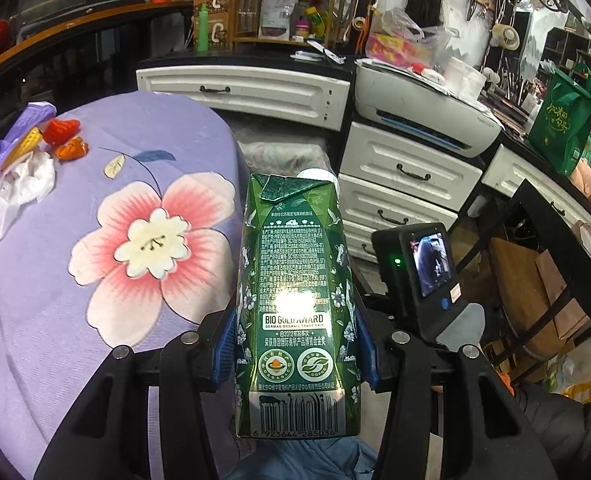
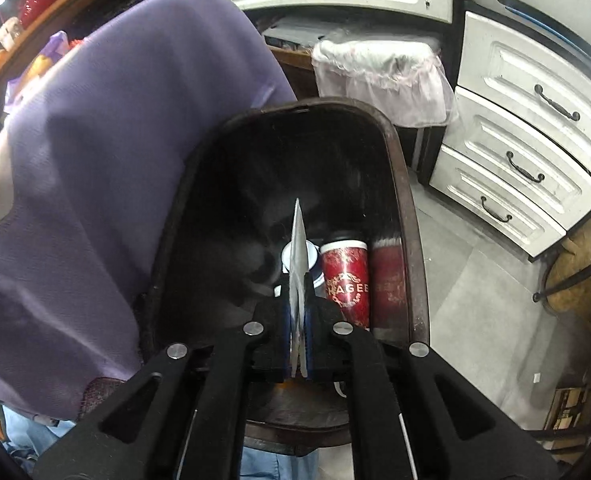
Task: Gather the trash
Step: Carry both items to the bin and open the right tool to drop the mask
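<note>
My left gripper point(image 1: 295, 340) is shut on a green milk carton point(image 1: 297, 280) and holds it upright in the air, beside the right edge of the purple flowered cloth point(image 1: 55, 280). More trash lies at the cloth's far left: a purple wrapper point(image 1: 19, 136), crumpled white tissue point(image 1: 31, 178) and red and orange scraps point(image 1: 65, 138). My right gripper point(image 2: 299, 320) is shut on a thin silver-white wrapper point(image 2: 298, 256), seen edge-on, held over a dark brown bin point(image 2: 403, 216). A red paper cup point(image 2: 347, 280) lies inside the bin.
A second bin with a pale pink liner point(image 2: 379, 76) stands behind the brown one. White drawer cabinets point(image 2: 535, 128) line the right and back. A printer point(image 1: 423, 116) and a green bag point(image 1: 563, 120) sit on the counter. The right gripper's camera point(image 1: 427, 260) shows in the left view.
</note>
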The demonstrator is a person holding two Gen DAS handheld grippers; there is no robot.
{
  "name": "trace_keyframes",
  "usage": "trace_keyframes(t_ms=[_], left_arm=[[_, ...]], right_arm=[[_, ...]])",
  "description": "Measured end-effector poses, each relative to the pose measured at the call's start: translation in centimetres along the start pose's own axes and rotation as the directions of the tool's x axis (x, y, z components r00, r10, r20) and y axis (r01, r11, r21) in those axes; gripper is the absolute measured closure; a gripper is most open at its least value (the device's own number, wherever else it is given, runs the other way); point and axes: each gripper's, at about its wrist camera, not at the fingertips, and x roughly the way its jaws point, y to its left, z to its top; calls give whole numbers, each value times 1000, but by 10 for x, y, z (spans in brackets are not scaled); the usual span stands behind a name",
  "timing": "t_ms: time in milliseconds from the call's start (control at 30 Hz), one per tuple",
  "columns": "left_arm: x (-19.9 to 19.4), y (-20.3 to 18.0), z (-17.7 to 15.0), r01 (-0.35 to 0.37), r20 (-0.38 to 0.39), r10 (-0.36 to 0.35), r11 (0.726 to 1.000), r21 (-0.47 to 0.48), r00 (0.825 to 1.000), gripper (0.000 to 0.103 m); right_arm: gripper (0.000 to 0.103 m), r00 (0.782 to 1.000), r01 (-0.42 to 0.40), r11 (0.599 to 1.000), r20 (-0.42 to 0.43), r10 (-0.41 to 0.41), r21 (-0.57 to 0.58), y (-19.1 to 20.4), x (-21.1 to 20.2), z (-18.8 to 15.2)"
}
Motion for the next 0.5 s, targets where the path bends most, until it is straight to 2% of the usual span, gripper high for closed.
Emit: trace_keyframes(t_ms=[67,100,133,300,400,500], left_arm=[[2,-1,-1,4,-7,-4,1000,5,1000,54],[3,-2,-2,6,-9,-6,1000,6,1000,54],[4,-3,-2,9,-11,-9,1000,7,1000,54],[12,-9,-5,21,-32,-20,1000,17,999,54],[22,-14,-7,36,-55,-35,999,26,998,54],[36,-20,-10,41,-82,-37,998,46,996,54]], right_arm=[[74,1000,6,1000,7,-6,3,-2,-3,-1],[54,999,20,1000,26,-20,3,-3,-7,-2],[39,999,31,1000,45,-31,4,-3,-12,-2],[37,991,86,996,100,-84,-15,-8,-37,-1],[30,984,117,993,139,-114,-10,-19,-55,-3],[29,978,140,990,157,-139,7,-29,-70,-3]])
